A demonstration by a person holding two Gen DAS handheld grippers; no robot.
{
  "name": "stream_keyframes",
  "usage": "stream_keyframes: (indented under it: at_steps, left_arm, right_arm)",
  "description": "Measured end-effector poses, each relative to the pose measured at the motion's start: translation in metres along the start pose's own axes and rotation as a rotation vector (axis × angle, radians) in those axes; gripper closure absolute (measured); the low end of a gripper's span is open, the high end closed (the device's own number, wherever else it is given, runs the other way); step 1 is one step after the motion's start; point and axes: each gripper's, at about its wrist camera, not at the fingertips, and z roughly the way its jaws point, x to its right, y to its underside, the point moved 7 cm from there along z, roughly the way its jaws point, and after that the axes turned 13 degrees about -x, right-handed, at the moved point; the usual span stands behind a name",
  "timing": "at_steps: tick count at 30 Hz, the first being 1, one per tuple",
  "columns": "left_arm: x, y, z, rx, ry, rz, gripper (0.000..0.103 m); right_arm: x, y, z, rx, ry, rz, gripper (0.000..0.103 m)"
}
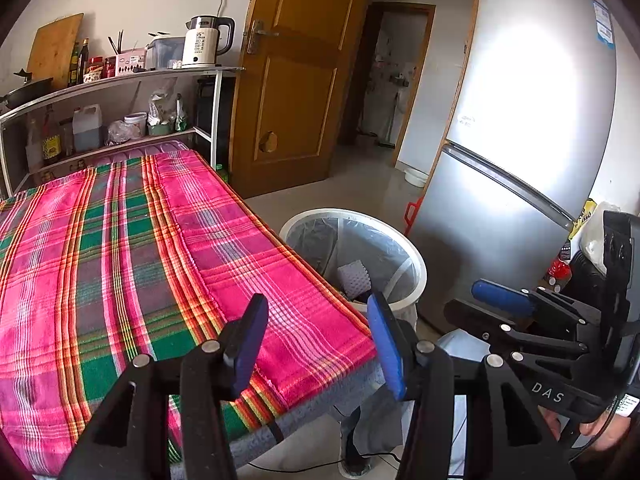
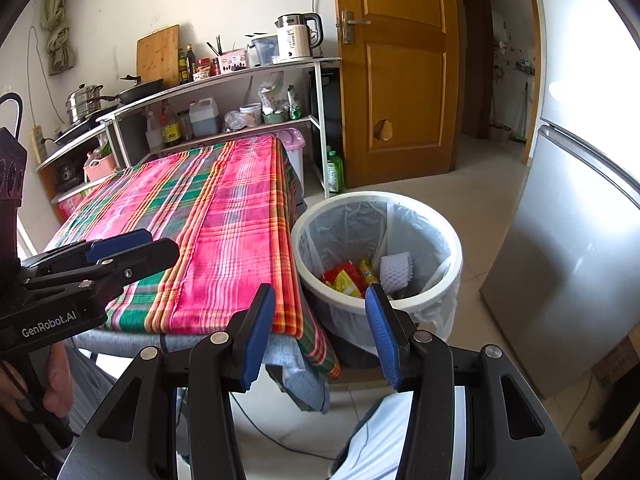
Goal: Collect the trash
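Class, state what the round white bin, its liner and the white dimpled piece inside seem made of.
Round white bin: likely plastic, smooth matte rim. Translucent liner: thin plastic film, crinkled and glossy. White dimpled piece: probably foam netting, soft bumpy surface.

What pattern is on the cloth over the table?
Pink, green and orange plaid stripes on the cloth, clearest in the right wrist view.

I count one bin [image 2: 448,276] beside the counter [image 2: 224,232], holding one foam net [image 2: 396,266] and two wrappers [image 2: 346,278].
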Motion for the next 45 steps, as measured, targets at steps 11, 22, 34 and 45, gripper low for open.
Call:
stream_keyframes:
  at_steps: [11, 22, 34, 45]
  left_arm:
    - [0.0, 0.01, -0.006, 0.016, -0.012, -0.007, 0.049]
    - [0.001, 0.011, -0.01, 0.023, -0.019, -0.004, 0.049]
    - [0.004, 0.01, -0.01, 0.023, -0.025, 0.001, 0.049]
    - [0.004, 0.01, -0.011, 0.023, -0.031, 0.005, 0.049]
  right_arm:
    - [-0.004, 0.005, -0.006, 0.019, 0.013, 0.001, 0.055]
    - [-0.005, 0.007, -0.008, 0.021, 0.011, 0.002, 0.055]
    - [-0.004, 0.007, -0.008, 0.017, 0.009, 0.002, 0.055]
    - [-0.004, 0.007, -0.007, 0.012, 0.007, 0.005, 0.055]
